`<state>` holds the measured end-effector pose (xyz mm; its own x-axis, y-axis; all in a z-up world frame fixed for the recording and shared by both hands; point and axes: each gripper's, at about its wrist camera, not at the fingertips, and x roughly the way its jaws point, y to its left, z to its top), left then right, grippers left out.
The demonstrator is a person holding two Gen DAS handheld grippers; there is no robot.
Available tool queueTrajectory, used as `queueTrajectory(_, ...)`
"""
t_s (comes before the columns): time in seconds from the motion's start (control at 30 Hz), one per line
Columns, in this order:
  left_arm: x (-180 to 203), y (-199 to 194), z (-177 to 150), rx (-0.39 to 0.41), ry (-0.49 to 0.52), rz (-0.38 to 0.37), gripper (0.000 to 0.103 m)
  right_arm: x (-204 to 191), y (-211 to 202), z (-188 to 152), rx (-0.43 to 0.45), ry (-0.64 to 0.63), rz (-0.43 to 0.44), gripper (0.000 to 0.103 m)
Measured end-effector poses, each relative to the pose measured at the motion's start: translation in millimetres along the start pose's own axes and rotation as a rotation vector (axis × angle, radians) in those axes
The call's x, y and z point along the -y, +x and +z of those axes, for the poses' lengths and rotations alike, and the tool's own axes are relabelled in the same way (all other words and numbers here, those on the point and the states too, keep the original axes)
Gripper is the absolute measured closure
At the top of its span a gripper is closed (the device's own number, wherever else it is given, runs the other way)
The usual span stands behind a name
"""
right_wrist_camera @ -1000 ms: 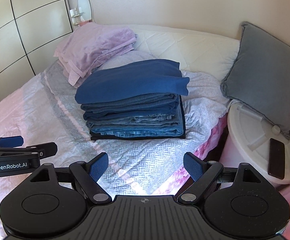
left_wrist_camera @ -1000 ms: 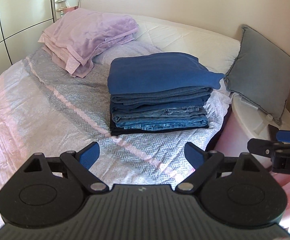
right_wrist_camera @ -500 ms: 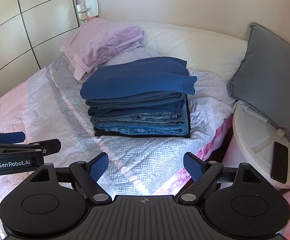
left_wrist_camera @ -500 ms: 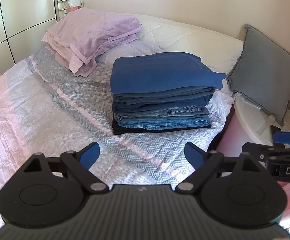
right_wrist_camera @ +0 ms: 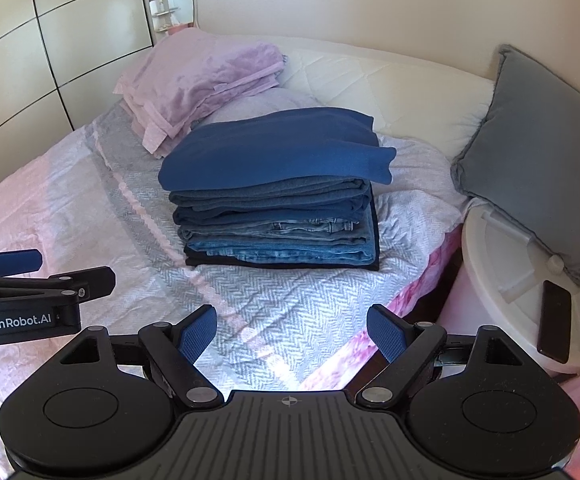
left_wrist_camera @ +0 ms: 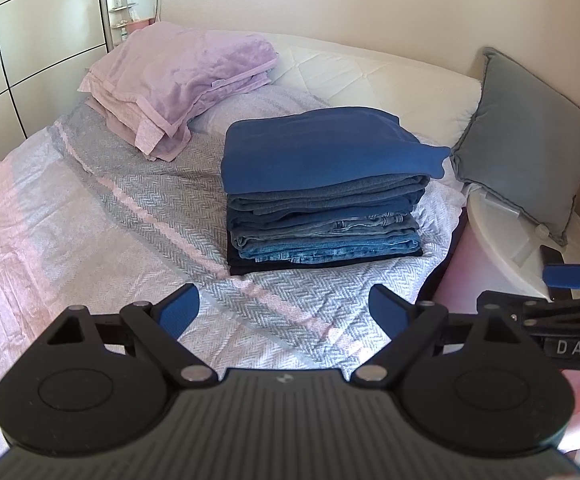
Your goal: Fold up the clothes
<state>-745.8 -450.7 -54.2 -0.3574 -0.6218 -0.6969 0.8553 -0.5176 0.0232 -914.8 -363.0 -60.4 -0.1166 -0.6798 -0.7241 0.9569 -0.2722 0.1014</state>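
Note:
A neat stack of folded clothes [left_wrist_camera: 321, 192] lies on the bed [left_wrist_camera: 90, 216]: a dark blue garment on top, several denim pieces below, a black one at the bottom. It also shows in the right wrist view [right_wrist_camera: 278, 192]. My left gripper [left_wrist_camera: 284, 308] is open and empty, held above the bedspread in front of the stack. My right gripper [right_wrist_camera: 291, 334] is open and empty near the bed's right edge. Each gripper shows at the side of the other's view, the right one [left_wrist_camera: 549, 304] and the left one [right_wrist_camera: 30, 284].
A lilac folded blanket on pillows [left_wrist_camera: 182, 80] lies at the head of the bed. A grey cushion [right_wrist_camera: 545, 152] leans on a white round bin lid [right_wrist_camera: 501, 280] to the right, with a black phone [right_wrist_camera: 553, 328] on it. Wardrobe doors [right_wrist_camera: 50, 40] stand left.
Both grippers have drifted slightly to the left and forward; the stack sits a little further right in both views. Jaws stay open.

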Motion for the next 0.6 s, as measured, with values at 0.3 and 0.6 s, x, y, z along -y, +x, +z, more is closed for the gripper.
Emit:
queueTrajectory(0.3,3.2,0.1,4.9,0.004,0.031,0.011,0.013,-3.6,2.6,2.5,0.009,-0.005,0.008,0.018)
queueTrajectory(0.6,9.8,5.9,5.9,-0.005,0.032,0.015,0.013,-1.9,6.4,2.5,0.004,-0.007,0.02,0.018)
